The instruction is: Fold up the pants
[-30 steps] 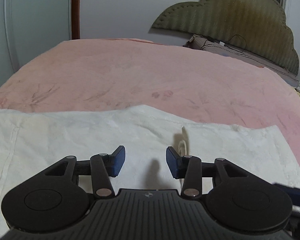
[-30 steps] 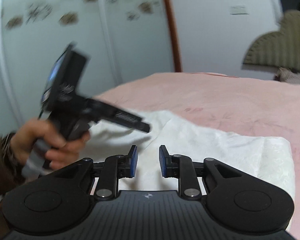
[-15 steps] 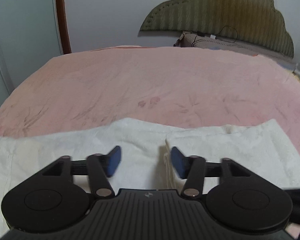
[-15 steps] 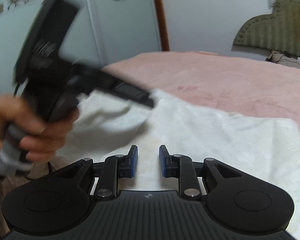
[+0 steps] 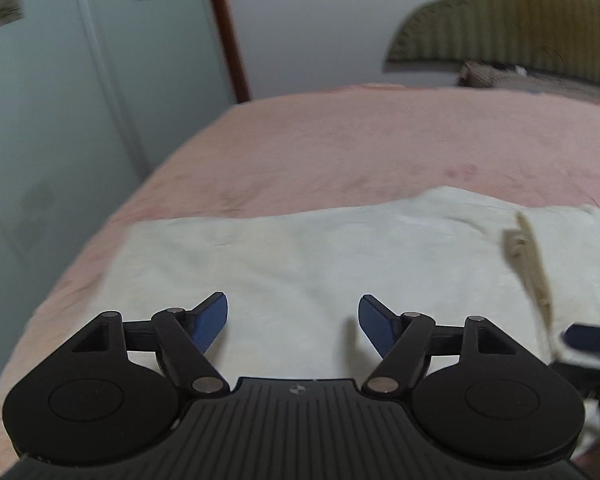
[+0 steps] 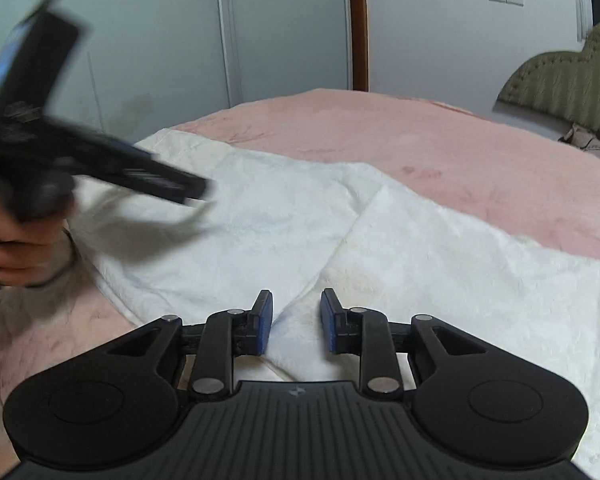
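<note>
White pants (image 5: 320,252) lie flat on the pink bed; they also show in the right wrist view (image 6: 400,248) with a fold line running across them. My left gripper (image 5: 293,320) is open and empty, just above the left leg part of the pants. It also shows, blurred, at the left of the right wrist view (image 6: 196,190). My right gripper (image 6: 296,320) is open with a narrower gap, empty, over the near edge of the pants at the fold. A beige drawstring (image 5: 530,264) lies on the pants at the right.
The pink bedspread (image 5: 380,144) stretches far beyond the pants. A pale wardrobe (image 6: 180,40) and a brown door frame (image 6: 358,24) stand behind the bed's left edge. An olive scalloped headboard (image 5: 520,20) is at the far right.
My left gripper has swung left along the pants and its jaws have opened wider. My right gripper has moved closer over the near edge of the pants, its gap unchanged.
</note>
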The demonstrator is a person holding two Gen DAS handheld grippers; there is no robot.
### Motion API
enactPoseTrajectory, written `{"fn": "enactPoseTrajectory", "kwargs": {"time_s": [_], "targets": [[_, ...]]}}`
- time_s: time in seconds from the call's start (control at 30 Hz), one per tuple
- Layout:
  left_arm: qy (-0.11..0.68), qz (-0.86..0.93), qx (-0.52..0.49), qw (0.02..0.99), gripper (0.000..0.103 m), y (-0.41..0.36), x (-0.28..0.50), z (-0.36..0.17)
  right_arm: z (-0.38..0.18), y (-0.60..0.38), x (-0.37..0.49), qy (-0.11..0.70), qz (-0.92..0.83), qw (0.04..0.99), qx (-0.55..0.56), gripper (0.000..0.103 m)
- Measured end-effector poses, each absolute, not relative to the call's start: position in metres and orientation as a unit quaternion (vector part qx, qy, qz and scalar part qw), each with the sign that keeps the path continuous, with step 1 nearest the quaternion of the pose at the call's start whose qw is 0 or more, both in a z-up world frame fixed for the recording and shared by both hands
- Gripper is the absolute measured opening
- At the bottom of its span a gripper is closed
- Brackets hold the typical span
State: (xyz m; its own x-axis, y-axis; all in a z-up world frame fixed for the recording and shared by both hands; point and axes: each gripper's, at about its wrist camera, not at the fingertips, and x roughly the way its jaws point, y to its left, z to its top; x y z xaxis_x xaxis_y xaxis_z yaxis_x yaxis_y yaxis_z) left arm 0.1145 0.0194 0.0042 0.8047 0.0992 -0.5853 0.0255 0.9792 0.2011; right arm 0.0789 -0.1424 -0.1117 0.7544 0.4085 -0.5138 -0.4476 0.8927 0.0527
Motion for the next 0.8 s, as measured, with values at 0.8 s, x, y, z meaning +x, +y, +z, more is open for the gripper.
{"fn": "enactPoseTrajectory", "kwargs": {"time_s": [0.8], "targets": [[0.377,-0.059,-0.480,0.790,0.085,0.238,0.074,-0.030,-0.149,0.085,0.035,0.065,0.298,0.830,-0.467,0.042]]}}
